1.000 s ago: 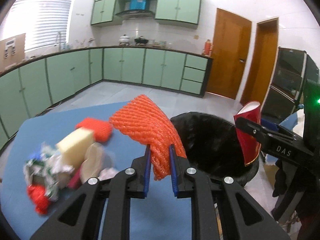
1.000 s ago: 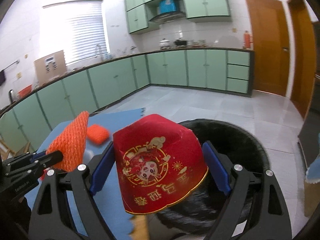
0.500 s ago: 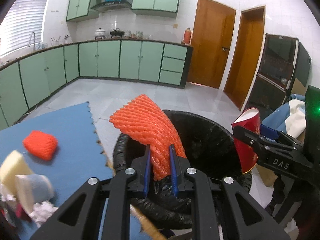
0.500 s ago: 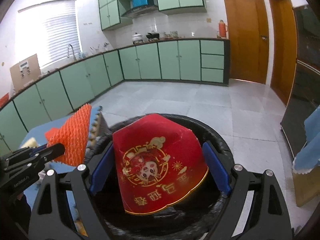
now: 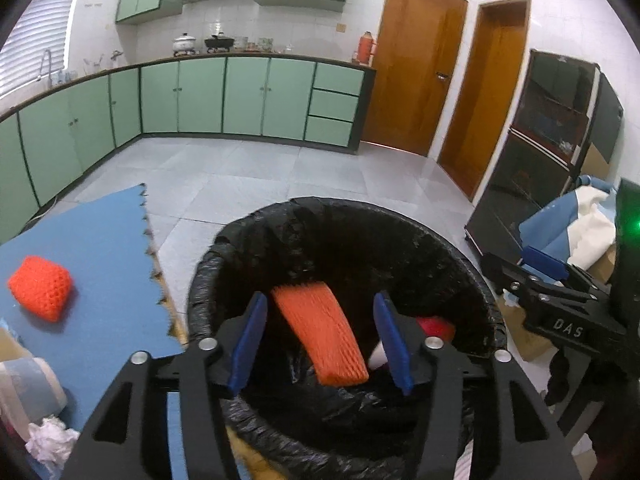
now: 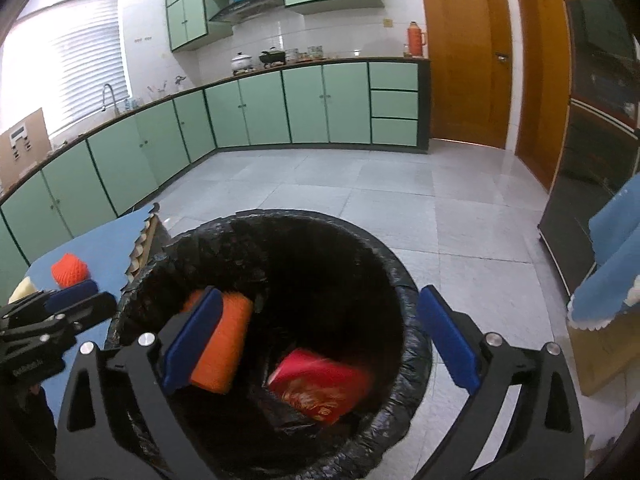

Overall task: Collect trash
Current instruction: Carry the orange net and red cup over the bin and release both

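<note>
Black all round on the crinkled bin liner [image 5: 280,220], glossy where the light catches its folds. Inside it, a bright orange foam net sleeve [image 5: 320,332] with a ribbed, meshy weave, and beside that a red paper cup [image 6: 320,384] carrying a gold printed pattern, its inside showing white. Left gripper [image 5: 320,336]: black frame, blue pads [image 5: 248,340], silver screws. Right gripper [image 6: 316,340]: the same black and blue. Off to the side, a plain blue mat [image 5: 100,248] with a tan underside at its toothed edge, and on it a second orange-red net ball [image 5: 40,286], honeycomb-patterned. Crumpled white tissue [image 5: 50,440] sits low left.
</note>
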The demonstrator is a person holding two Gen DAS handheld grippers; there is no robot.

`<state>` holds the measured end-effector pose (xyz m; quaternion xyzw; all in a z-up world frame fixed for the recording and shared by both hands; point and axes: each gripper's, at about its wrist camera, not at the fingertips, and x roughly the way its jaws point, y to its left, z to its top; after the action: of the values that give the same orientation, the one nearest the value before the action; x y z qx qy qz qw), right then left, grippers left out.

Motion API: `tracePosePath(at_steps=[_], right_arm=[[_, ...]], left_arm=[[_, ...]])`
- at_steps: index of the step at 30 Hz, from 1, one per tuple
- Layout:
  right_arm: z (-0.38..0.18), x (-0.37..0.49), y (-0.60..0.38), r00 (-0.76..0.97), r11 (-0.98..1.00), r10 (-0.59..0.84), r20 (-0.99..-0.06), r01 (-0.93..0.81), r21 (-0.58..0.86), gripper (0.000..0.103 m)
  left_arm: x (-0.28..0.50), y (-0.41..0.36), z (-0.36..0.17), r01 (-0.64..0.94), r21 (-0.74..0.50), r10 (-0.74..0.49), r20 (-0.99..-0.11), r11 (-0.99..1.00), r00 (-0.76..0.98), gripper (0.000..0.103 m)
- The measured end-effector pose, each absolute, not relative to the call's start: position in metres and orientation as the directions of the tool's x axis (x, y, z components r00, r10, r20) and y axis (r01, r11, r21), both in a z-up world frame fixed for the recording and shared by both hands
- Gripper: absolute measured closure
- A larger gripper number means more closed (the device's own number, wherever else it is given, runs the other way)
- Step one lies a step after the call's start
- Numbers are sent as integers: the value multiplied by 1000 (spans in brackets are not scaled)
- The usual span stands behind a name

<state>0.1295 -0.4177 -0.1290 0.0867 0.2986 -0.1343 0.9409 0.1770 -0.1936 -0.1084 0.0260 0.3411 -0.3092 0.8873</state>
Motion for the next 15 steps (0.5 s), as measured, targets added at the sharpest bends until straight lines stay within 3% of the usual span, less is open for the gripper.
tracePosePath(at_steps=[8, 15], right_arm=[[-97, 114, -383, 834, 958, -162, -527, 262, 119, 6], [-84, 121, -302, 865, 983, -36, -501, 122, 141, 6]], left_arm=[[154, -120, -72, 468, -86, -434, -551, 879, 713, 33], [128, -27, -60, 298, -17, -266, -508, 954, 820, 31]])
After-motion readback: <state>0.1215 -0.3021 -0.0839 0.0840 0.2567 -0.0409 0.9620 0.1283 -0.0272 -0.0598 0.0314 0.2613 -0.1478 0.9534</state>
